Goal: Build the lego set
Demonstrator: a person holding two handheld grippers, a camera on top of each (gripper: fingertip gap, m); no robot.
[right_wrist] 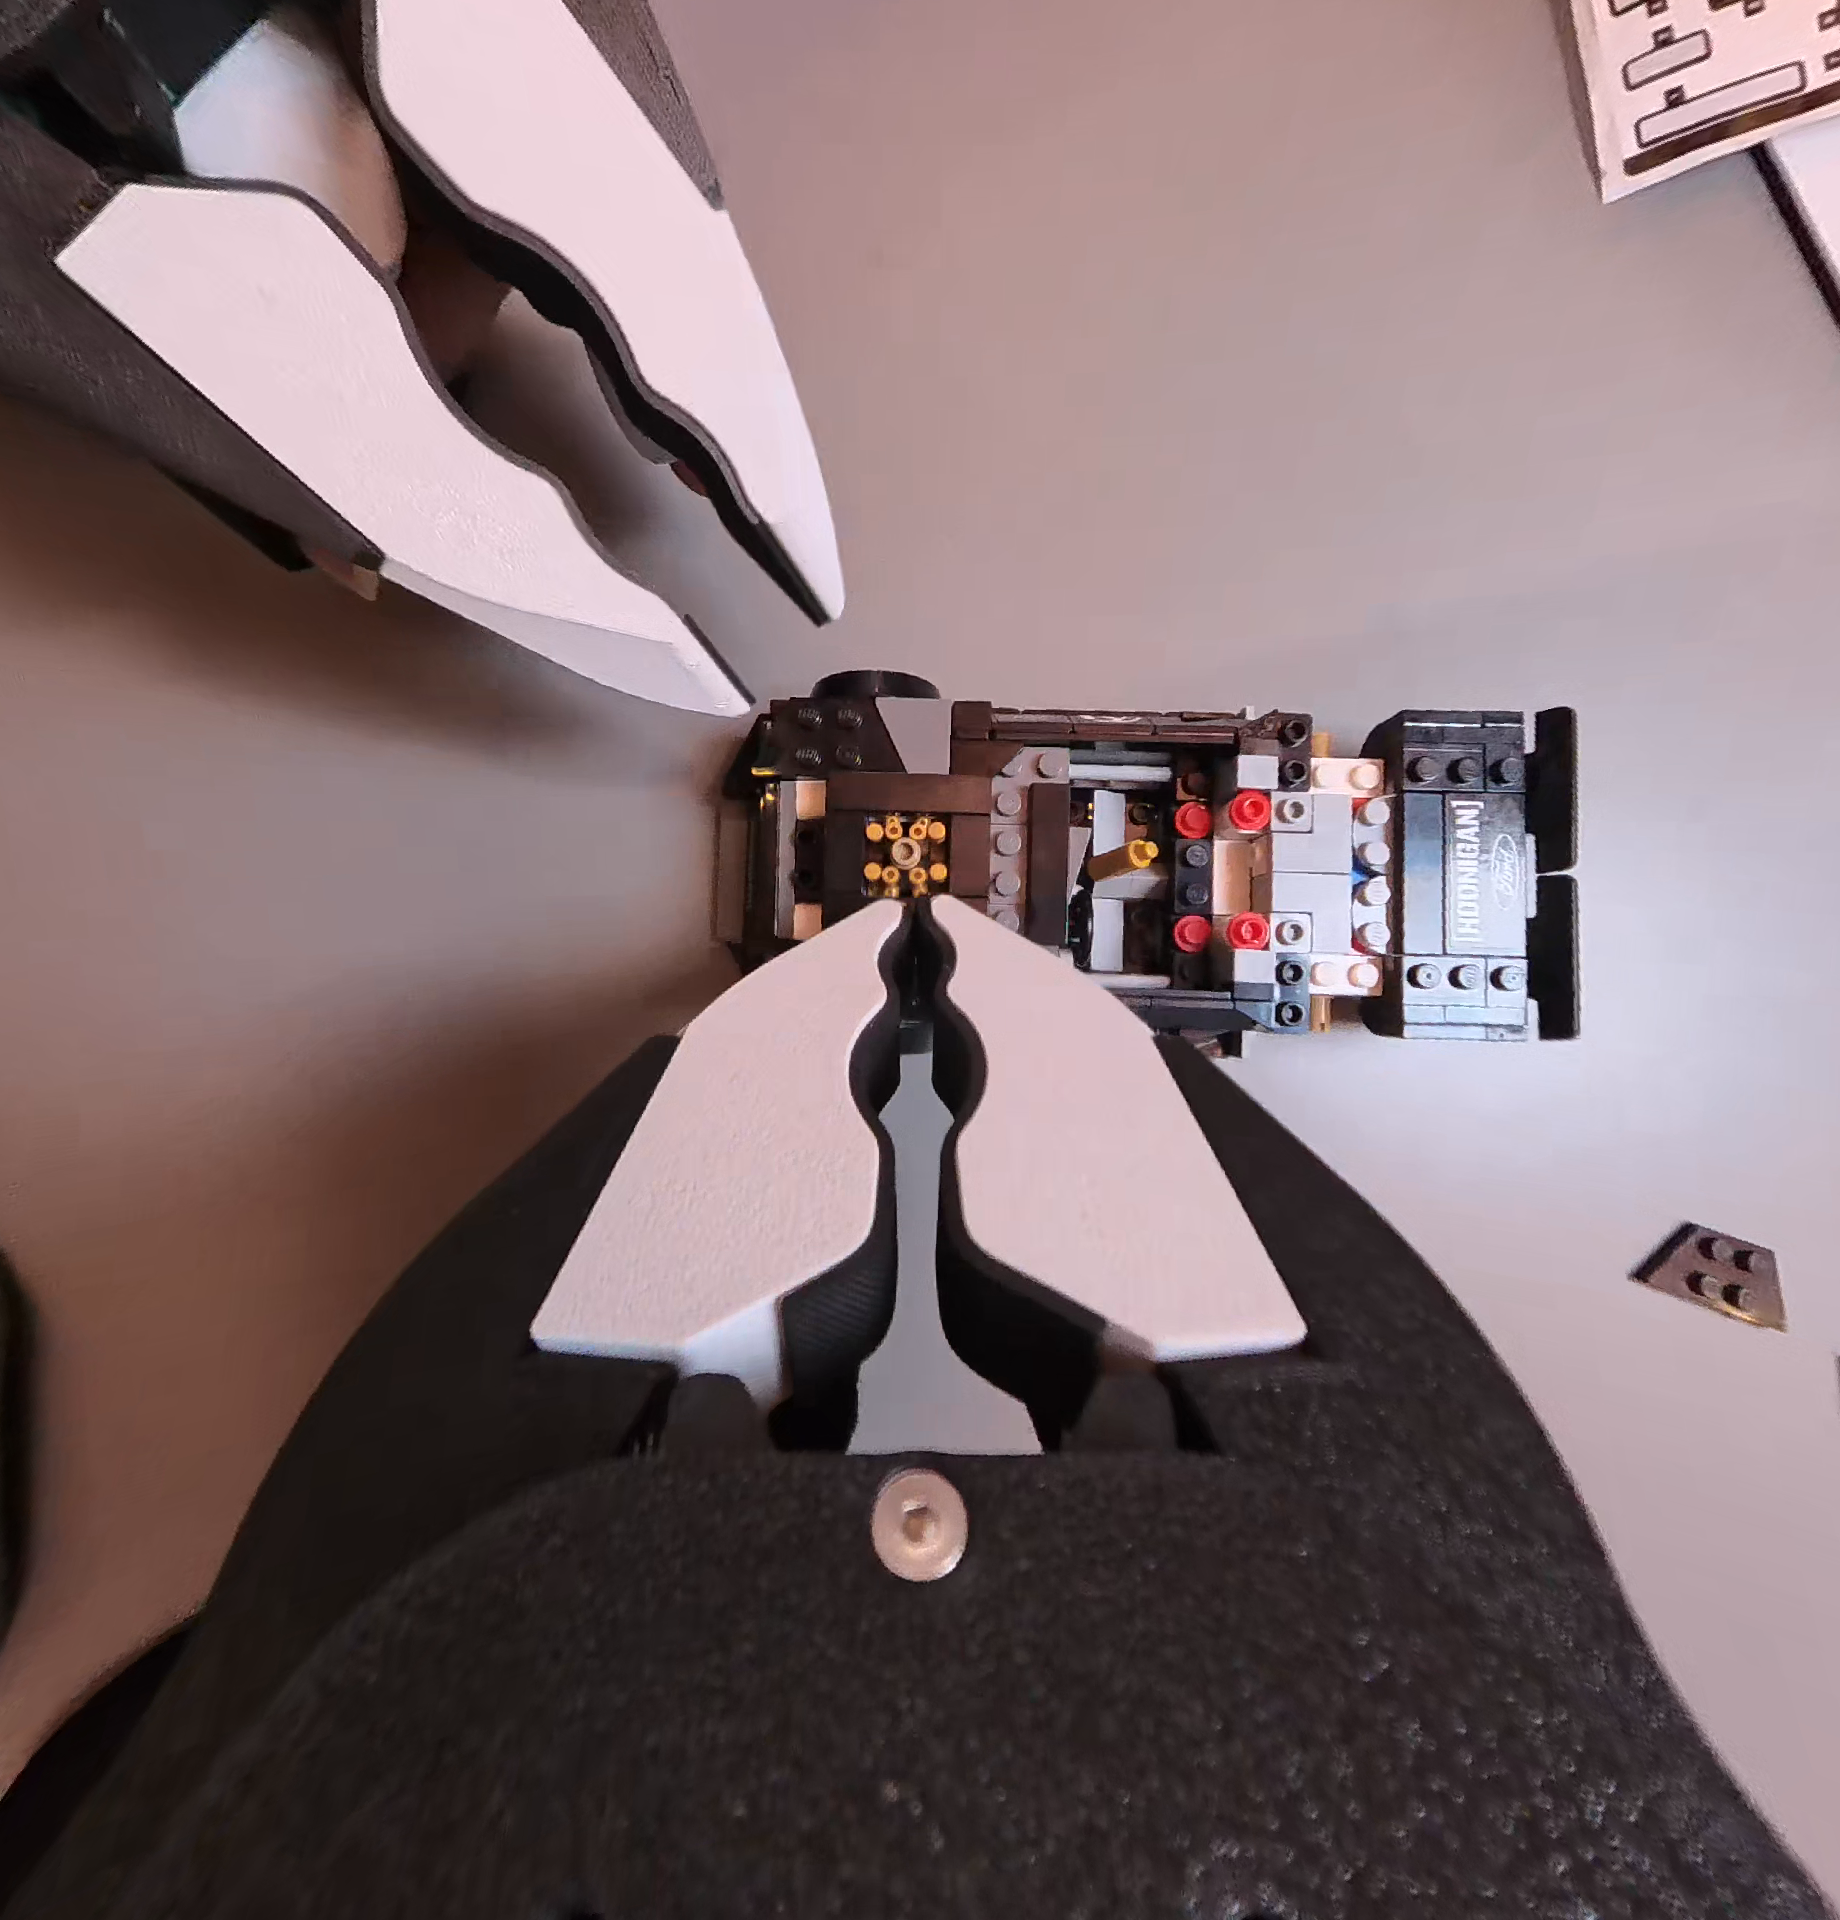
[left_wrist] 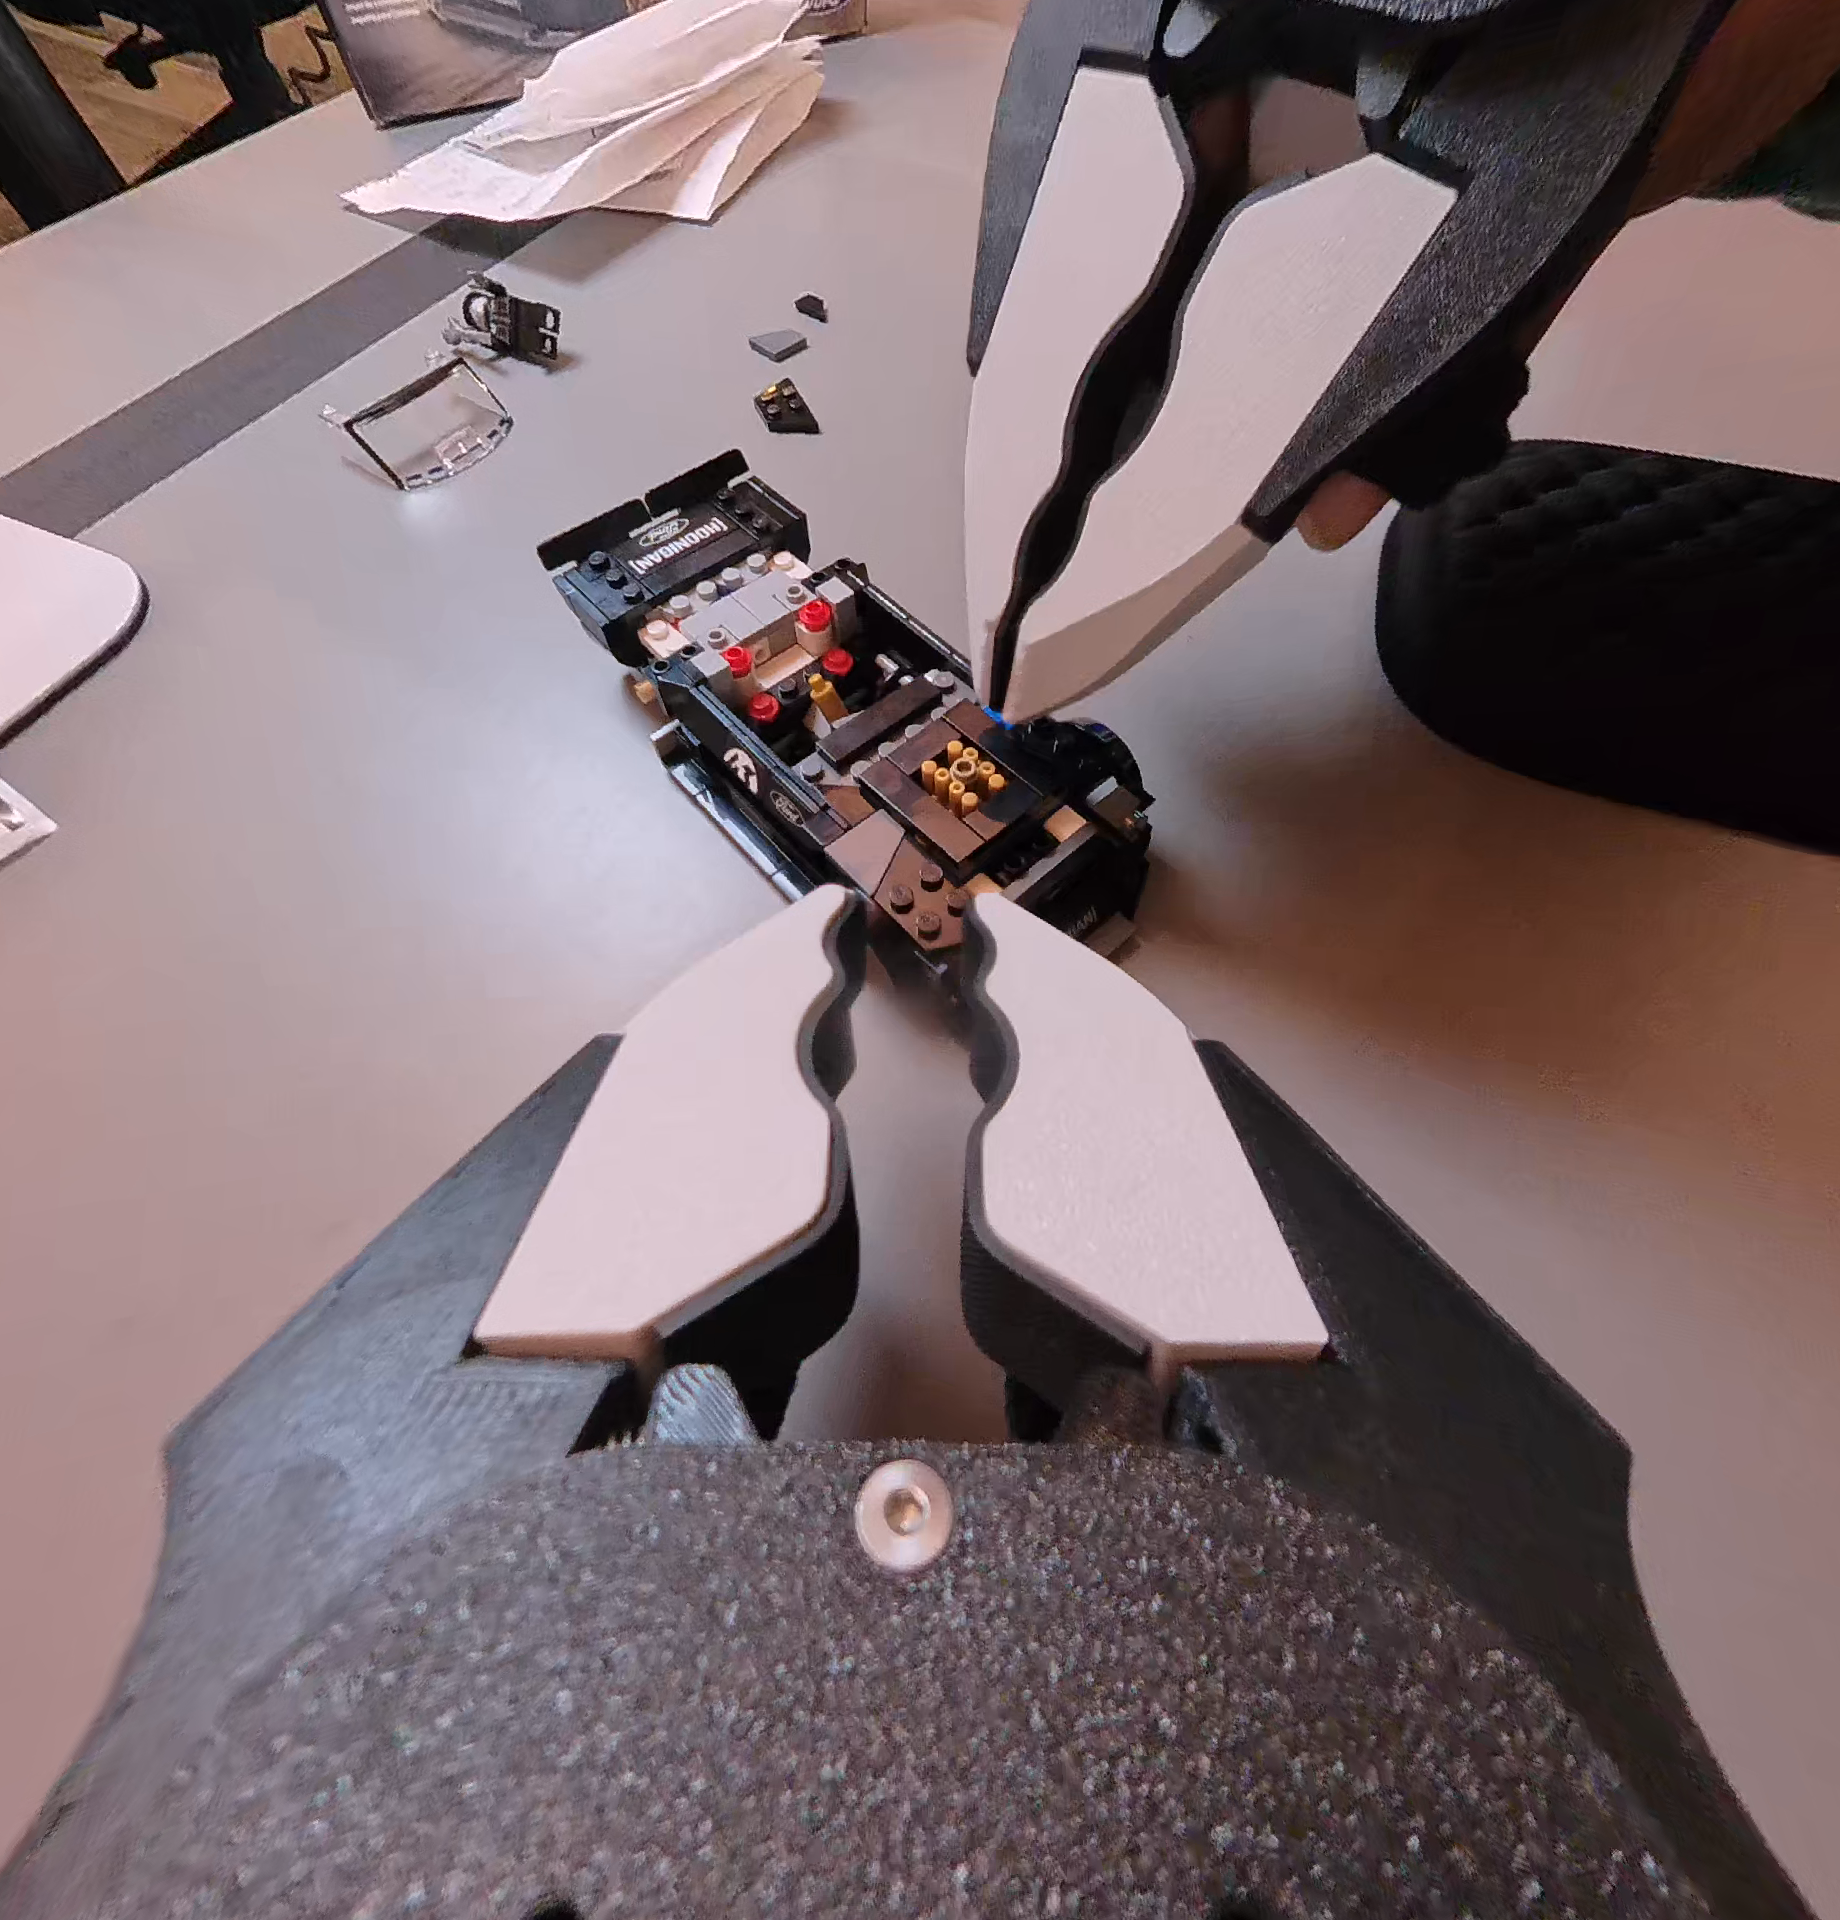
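Car body (right_wrist: 1155, 873) mostly built, roof-less; windscreen (left_wrist: 417, 436), wedge plate (right_wrist: 1716, 1276) loose beside car; left gripper (left_wrist: 914, 914) part-open at nose, right gripper (right_wrist: 914, 914) nearly closed, possibly pinching a piece.

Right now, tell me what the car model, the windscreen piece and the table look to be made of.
Car model: moulded plastic bricks, semi-gloss, judging by crisp studs and small highlights.
Windscreen piece: clear hard plastic with dark edging; the table shows through it.
Table: smooth matte grey surface, probably laminate; soft, diffuse reflections, no grain visible.
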